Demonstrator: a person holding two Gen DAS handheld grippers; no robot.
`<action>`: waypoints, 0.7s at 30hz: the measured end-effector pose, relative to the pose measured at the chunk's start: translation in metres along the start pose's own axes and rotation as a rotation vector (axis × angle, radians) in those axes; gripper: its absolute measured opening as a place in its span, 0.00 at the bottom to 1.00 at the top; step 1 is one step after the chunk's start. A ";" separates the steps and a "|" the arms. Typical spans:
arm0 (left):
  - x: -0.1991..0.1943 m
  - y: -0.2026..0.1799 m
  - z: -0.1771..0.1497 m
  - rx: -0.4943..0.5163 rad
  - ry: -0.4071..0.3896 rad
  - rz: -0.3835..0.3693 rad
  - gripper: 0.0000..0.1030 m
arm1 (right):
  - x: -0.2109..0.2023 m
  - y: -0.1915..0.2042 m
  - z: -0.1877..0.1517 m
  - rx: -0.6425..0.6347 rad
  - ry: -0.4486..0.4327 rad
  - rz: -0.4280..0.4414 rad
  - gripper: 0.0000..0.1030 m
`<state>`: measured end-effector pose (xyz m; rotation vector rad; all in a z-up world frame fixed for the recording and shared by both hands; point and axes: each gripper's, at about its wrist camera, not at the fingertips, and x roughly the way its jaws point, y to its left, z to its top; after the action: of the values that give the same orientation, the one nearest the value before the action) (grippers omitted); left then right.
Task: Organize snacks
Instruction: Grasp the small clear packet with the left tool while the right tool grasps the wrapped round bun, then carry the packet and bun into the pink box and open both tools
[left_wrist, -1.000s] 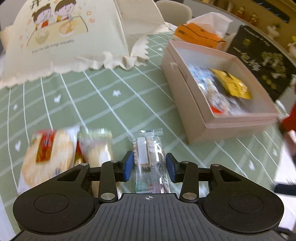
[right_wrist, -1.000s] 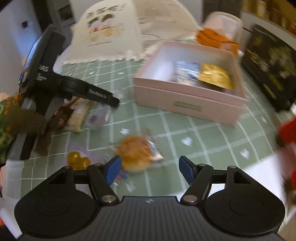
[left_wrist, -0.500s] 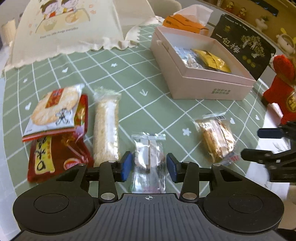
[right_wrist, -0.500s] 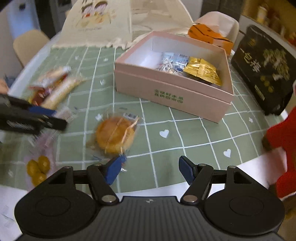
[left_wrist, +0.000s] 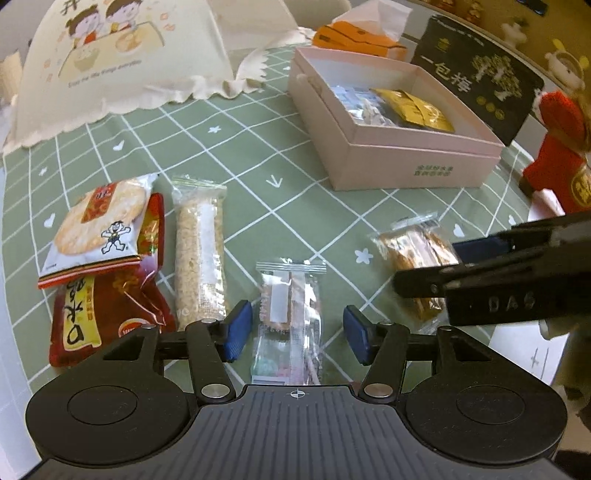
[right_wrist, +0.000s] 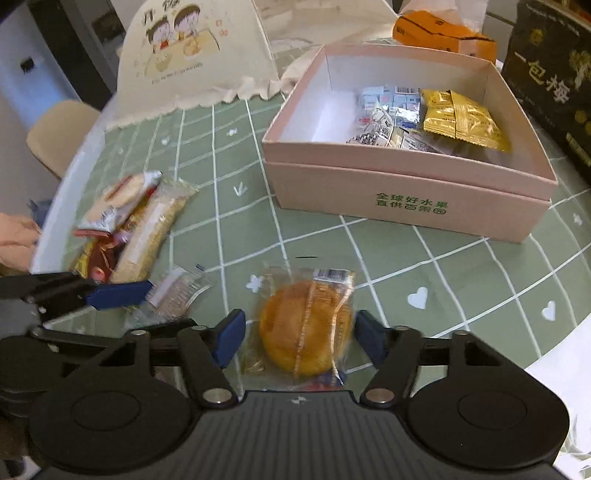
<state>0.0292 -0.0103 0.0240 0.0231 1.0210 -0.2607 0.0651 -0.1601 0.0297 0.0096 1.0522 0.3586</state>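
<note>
My left gripper (left_wrist: 297, 332) is open, its blue pads on either side of a clear-wrapped snack packet (left_wrist: 290, 317) lying on the green checked tablecloth, apart from it. My right gripper (right_wrist: 300, 338) is open around a wrapped round golden cake (right_wrist: 304, 326), pads not touching it. The same cake shows in the left wrist view (left_wrist: 413, 251) under the right gripper's fingers (left_wrist: 480, 273). The open pink box (right_wrist: 410, 192) holds several packets, one gold (right_wrist: 461, 118). The left gripper's finger (right_wrist: 118, 293) shows at the left of the right wrist view.
A rice bar (left_wrist: 199, 254), a rice cracker pack (left_wrist: 98, 221) and a red packet (left_wrist: 92, 306) lie left. A cream mesh food cover (left_wrist: 122, 62), an orange tissue box (left_wrist: 358, 37), a black box (left_wrist: 476, 81) and a red doll (left_wrist: 561, 155) stand behind and right. The table edge runs at right.
The left gripper's jaws have opened wider around the clear packet. The right gripper has moved forward and down, so the round cake now lies between its fingers.
</note>
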 end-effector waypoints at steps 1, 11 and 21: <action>0.001 0.000 0.002 -0.009 0.008 -0.001 0.58 | -0.002 0.003 -0.001 -0.033 0.004 -0.010 0.53; 0.003 0.004 0.007 -0.054 0.032 -0.010 0.58 | -0.054 -0.015 -0.025 -0.071 -0.031 0.002 0.53; -0.026 -0.027 -0.002 0.125 -0.019 -0.033 0.40 | -0.087 -0.050 -0.034 -0.034 -0.083 -0.090 0.53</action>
<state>0.0085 -0.0304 0.0478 0.1175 0.9852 -0.3538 0.0114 -0.2383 0.0772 -0.0522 0.9607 0.2919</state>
